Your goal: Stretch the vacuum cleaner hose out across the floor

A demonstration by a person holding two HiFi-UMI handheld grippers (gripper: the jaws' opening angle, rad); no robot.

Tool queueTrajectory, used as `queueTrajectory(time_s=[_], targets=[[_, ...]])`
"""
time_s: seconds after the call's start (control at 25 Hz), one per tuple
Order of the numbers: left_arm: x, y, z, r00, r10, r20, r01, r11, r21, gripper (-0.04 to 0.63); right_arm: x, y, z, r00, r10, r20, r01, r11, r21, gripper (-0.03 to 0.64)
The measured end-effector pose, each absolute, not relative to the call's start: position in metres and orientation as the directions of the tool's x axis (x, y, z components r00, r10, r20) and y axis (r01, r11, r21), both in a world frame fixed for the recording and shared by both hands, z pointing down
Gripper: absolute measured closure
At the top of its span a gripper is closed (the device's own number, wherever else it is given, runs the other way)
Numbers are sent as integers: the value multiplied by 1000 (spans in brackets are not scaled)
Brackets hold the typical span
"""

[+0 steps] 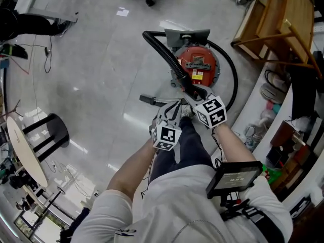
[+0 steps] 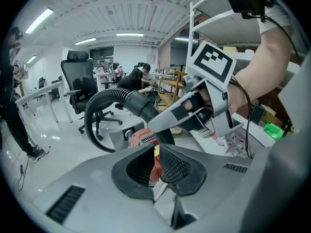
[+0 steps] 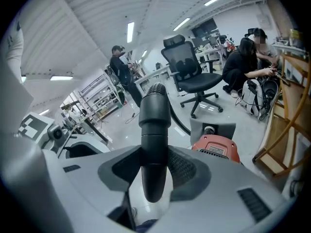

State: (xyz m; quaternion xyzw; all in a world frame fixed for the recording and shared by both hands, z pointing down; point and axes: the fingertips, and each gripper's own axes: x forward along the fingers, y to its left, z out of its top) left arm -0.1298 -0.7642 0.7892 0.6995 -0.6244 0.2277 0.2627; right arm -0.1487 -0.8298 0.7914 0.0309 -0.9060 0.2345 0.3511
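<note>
One hose end [image 3: 154, 115] is pinched in the right gripper [image 3: 155, 171]; the left gripper [image 2: 156, 165] alongside is closed.

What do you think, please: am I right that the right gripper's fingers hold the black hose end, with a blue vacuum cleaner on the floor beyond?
Not quite: the vacuum cleaner is red, not blue, as the right gripper view shows. The right gripper does hold the black hose end between its fingers, with the vacuum cleaner on the floor beyond.
</note>
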Motion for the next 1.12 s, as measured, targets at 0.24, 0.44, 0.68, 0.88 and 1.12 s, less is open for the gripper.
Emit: queueTrajectory(time_s=[0.24, 0.44, 0.68, 0.88, 1.12], targets=[[-126, -738, 790, 105, -767, 633, -994, -95, 49, 530, -165, -803, 774, -748, 143, 649, -174, 901, -399, 449], [-135, -715, 793, 46, -770, 636, -999, -24, 43, 482, -183, -775, 758, -756, 181, 630, -131, 900, -416, 454], [-147, -701, 801, -22, -761, 648, -999, 34, 6, 423, -202, -746, 744, -751, 215, 624, -90, 903, -420, 459], [-158, -694, 804, -83, -759, 646, -996, 91, -21, 411, -213, -724, 736, -736, 262, 625, -51, 898, -436, 460], [-166, -687, 807, -126, -762, 635, -990, 142, -26, 412, -221, -704, 730, -711, 311, 631, -11, 892, -452, 460]])
